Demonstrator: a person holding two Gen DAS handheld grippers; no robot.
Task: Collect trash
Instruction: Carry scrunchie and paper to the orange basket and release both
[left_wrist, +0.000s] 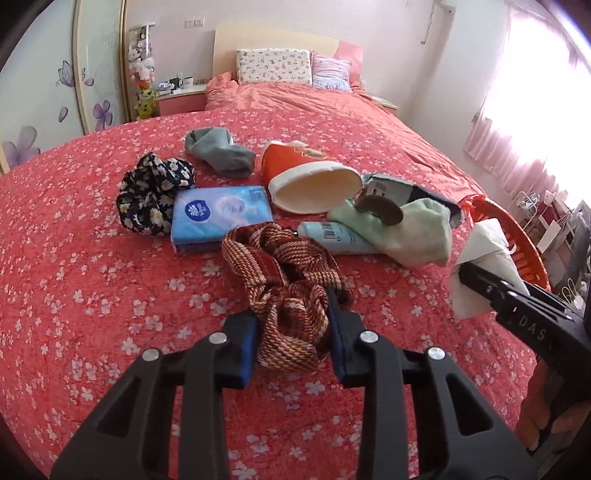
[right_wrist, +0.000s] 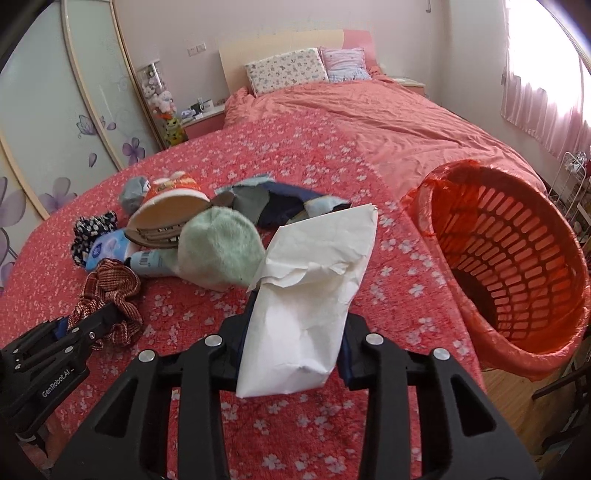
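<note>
Right gripper (right_wrist: 293, 354) clenched on white paper bag (right_wrist: 310, 295), centre frame; orange basket (right_wrist: 517, 258) at right. Left gripper (left_wrist: 293, 350) grasped red woven cloth (left_wrist: 284, 280), lower centre.

We're in a home bedroom, no question. A wide bed (left_wrist: 110, 229) fills the view under a red bedspread with small white blossoms, a plain pink duvet (right_wrist: 406, 122) spread toward a pale headboard (left_wrist: 273, 37). Two pillows lean there, one floral pillow (left_wrist: 273, 66), one striped pink pillow (left_wrist: 330, 70). On the left, a sliding wardrobe (right_wrist: 55, 122) with purple flower decals, then a clear tube of plush toys (left_wrist: 142, 59) and a pink nightstand (left_wrist: 181, 99) carrying mugs. Pink curtains (right_wrist: 546, 85) glow at the window on the right.
</note>
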